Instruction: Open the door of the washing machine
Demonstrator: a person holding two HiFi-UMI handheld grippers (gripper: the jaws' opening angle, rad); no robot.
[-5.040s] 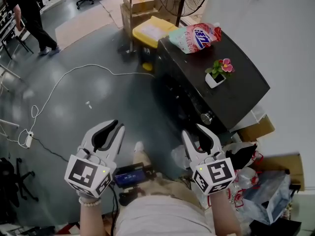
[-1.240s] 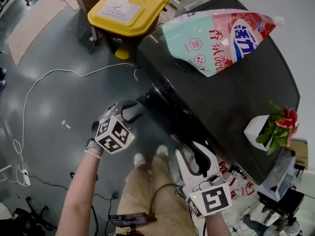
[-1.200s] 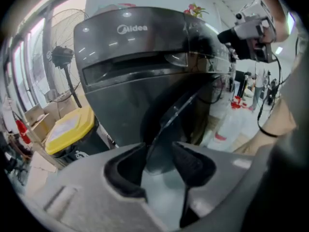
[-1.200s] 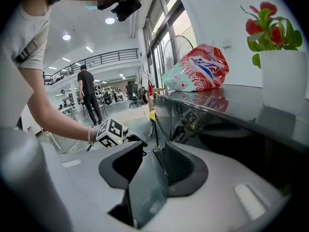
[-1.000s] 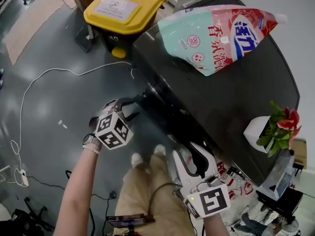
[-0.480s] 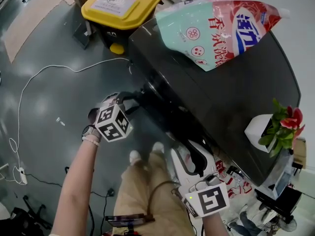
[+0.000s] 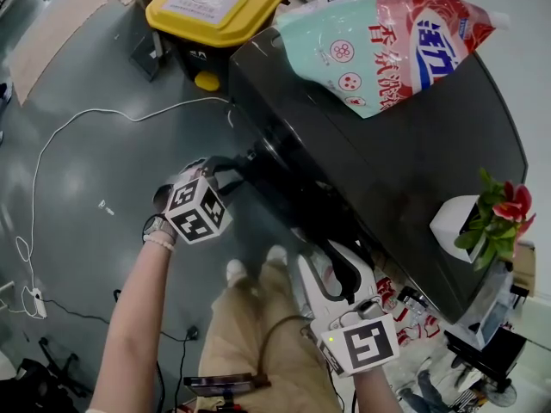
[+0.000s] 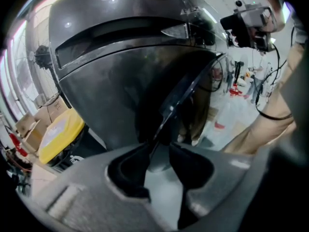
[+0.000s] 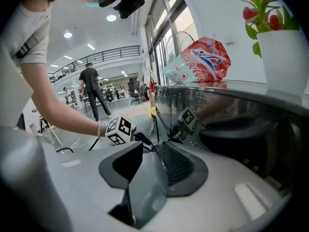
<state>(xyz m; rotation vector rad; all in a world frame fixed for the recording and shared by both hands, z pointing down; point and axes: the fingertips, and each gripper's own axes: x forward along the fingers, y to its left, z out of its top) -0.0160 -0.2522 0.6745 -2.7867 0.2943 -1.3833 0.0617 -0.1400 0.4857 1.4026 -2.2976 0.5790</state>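
The dark grey washing machine [image 7: 405, 170] stands at the right, and its round front door [image 7: 280, 175] faces the floor side. My left gripper [image 7: 231, 177] is at the door's left edge. In the left gripper view the thin glossy door edge [image 8: 188, 88] runs down between the two black pads of my left gripper [image 8: 157, 161]. The jaws are closing, and a gap still shows beside the edge. My right gripper [image 7: 334, 265] hangs open and holds nothing by the machine's lower front corner. In the right gripper view my right gripper [image 9: 153, 161] points along the machine's front.
A pink and green detergent bag [image 7: 387, 41] and a white pot with red flowers [image 7: 469, 222] sit on the machine's top. A yellow-lidded bin [image 7: 215, 3] stands behind it. A white cable [image 7: 77, 127] lies on the grey floor. Bags and clutter [image 7: 413, 304] lie at the lower right.
Since five seconds ago I have come close to the machine and my left gripper has reached the door's edge. Over the last second both grippers have stayed nearly still.
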